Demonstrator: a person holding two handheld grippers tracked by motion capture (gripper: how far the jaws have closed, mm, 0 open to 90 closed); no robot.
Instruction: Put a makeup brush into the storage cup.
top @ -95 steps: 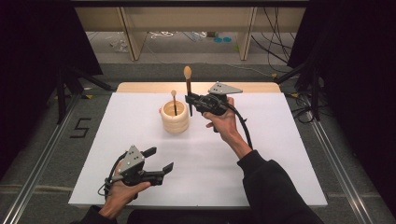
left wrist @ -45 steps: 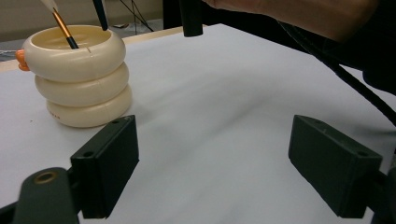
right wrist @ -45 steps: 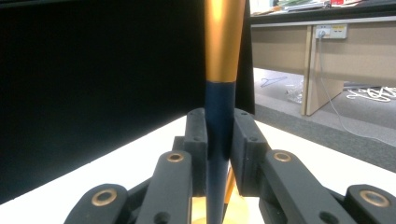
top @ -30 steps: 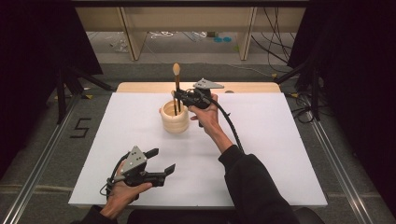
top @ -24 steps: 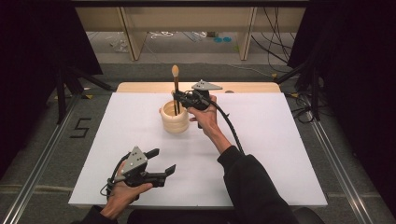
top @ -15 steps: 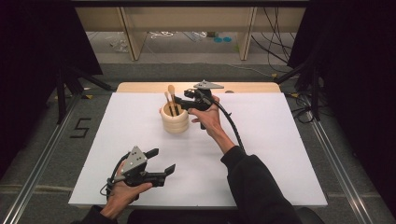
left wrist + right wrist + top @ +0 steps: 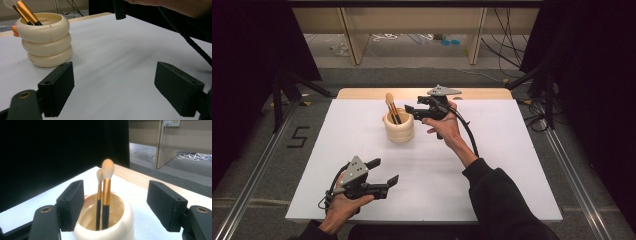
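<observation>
A white counter (image 7: pixel 492 165) spreads across the high view, a strip of pale wood at its far edge and dark drapes to either side. Two forearms come in from the near edge, each hand carrying a black two-fingered gripper.

Toward the far middle of the counter stands a cream ribbed holder (image 7: pixel 399 128), shaped like three stacked rings, upright and resting on the white surface. Two makeup brushes stand in it side by side, bristles up, leaning a little toward the far left in the high view: the larger brush (image 7: pixel 107 187), with a gold ferrule, dark handle and rounded peach head, and the smaller brush (image 7: pixel 99 191) just beside it, its head lower.

The right gripper (image 7: pixel 418 111) hovers just beside the holder, on its right in the high view, at about the height of the rim and pointing toward the brushes. Its fingers (image 7: pixel 71 203) have just been opening and now stand wide, with the brushes framed between them in the right gripper view but neither pad touching a handle.

The left gripper (image 7: pixel 382 174) sits low over the near left of the counter, well apart from the holder, with its fingers (image 7: pixel 58 88) spread wide and bare white surface between them.
</observation>
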